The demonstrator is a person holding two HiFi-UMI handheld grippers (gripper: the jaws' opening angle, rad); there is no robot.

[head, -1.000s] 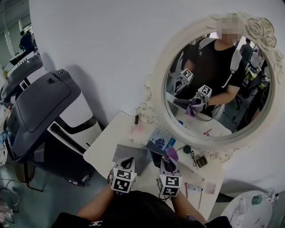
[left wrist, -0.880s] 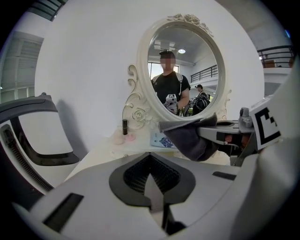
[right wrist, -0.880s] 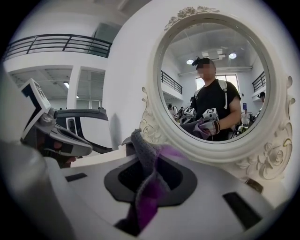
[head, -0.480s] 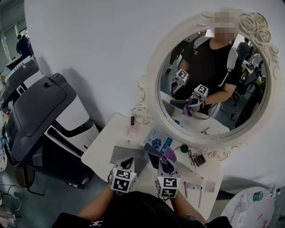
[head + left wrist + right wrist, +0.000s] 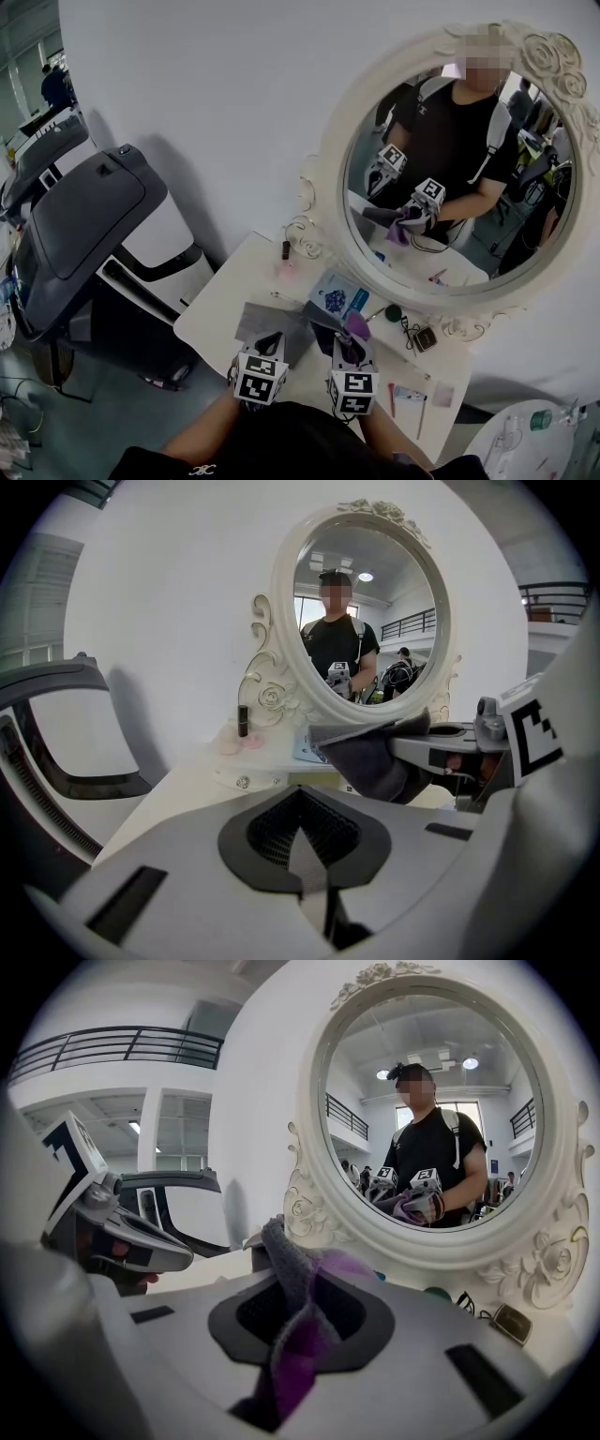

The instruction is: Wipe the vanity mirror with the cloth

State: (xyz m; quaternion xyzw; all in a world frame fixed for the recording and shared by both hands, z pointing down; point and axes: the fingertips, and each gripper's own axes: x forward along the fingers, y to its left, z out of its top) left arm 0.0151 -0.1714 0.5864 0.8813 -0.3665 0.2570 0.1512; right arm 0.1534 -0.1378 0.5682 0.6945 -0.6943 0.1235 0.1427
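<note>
**Cloth clamped, glass not yet touched**

A bulky black-and-white machine (image 5: 94, 220) fills the floor at 9 o'clock, off the tabletop. Next in size is the vanity mirror (image 5: 457, 173), an upright oval in a cream scrolled frame with its long axis vertical. It stands at the far edge of the white tabletop (image 5: 223, 305), against a pale wall.

At 6 o'clock in the head view, both tongs are held side by side over the near edge. The right tongs (image 5: 351, 343) are clamped on the cloth (image 5: 292, 1283), a grey-and-purple bunch poking up out of the jaws. The left tongs (image 5: 302, 844) are closed on nothing. Neither touches the glass.

From the right tongs the mirror lies ahead and above, at about 1 o'clock and well apart. That hand is the nearer one, so the reach is likely forward and up — with strokes probably best run along the tall axis.

Small clutter lies between: a blue-printed card (image 5: 337, 298), a small green round thing (image 5: 393, 314), and a dark little tube (image 5: 287, 250) by the frame's foot at 11 o'clock.
</note>
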